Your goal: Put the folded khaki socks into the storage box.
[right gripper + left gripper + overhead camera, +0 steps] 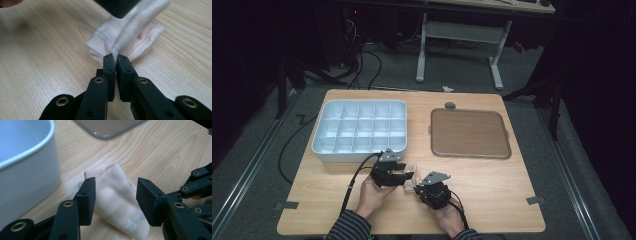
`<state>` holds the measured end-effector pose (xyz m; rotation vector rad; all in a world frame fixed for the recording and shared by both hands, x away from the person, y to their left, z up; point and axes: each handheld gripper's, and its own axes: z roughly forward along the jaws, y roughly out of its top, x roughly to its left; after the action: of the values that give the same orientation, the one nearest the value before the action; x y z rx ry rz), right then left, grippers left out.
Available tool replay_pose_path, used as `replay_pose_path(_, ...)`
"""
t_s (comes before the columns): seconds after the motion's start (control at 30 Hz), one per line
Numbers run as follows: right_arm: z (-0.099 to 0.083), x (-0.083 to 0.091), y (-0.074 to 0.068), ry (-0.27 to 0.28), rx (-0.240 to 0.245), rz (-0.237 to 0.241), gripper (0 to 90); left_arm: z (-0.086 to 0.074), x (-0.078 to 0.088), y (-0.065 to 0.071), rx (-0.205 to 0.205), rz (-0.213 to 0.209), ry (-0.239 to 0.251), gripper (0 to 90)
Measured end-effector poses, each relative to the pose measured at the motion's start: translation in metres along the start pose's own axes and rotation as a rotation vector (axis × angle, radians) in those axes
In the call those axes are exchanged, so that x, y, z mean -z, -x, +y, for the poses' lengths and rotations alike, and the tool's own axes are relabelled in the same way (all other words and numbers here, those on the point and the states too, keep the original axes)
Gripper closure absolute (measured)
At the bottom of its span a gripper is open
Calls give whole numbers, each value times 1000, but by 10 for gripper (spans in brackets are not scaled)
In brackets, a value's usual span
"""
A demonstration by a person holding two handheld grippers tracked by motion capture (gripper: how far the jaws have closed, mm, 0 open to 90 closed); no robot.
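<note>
A folded cream cloth (411,176) with small white lettering lies on the wooden table near its front edge. My left gripper (116,187) stands open over it, one pad on each side of the cloth (115,195), and neither pad presses on it. From the other side my right gripper (115,58) is shut on a pinch of the cloth (130,35) at its printed edge. In the high view the left gripper (407,173) and the right gripper (418,187) nearly meet, each held in a hand.
A white tray (326,152) divided into several compartments stands just behind the left hand, its wall (27,175) close to the left jaw. A flat brown tray (469,132) lies at the back right. Cables trail from both grippers toward the front edge.
</note>
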<state>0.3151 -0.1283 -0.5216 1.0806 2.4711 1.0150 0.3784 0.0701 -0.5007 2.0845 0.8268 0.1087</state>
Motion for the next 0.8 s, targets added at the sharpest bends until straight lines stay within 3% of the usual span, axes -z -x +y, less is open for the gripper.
replay_pose_path(0.17,0,-1,0,3,3,0,857,-8,1,2,42,20,-33,470)
replay_pose_path(0.4,0,-1,1,-5,3,-1,857,-12,-7,8,46,33,-76,404)
replay_pose_path(0.43,0,-1,1,-4,5,-3,857,-12,-10,11,27,59,-98,410)
replay_pose_path(0.47,0,-2,1,-3,5,-2,857,-12,-10,11,27,59,-98,410)
replay_pose_path(0.5,0,-2,1,-1,8,-1,858,-13,-12,15,-5,105,-108,407)
replay_pose_path(0.6,0,-3,0,-3,10,-4,858,-13,-13,18,-29,135,-118,409)
replay_pose_path(0.73,1,-4,-1,-7,14,-9,859,-17,-16,10,28,112,-107,400)
replay_pose_path(0.8,1,-5,-1,-1,12,-8,859,-15,-16,10,24,118,-115,399)
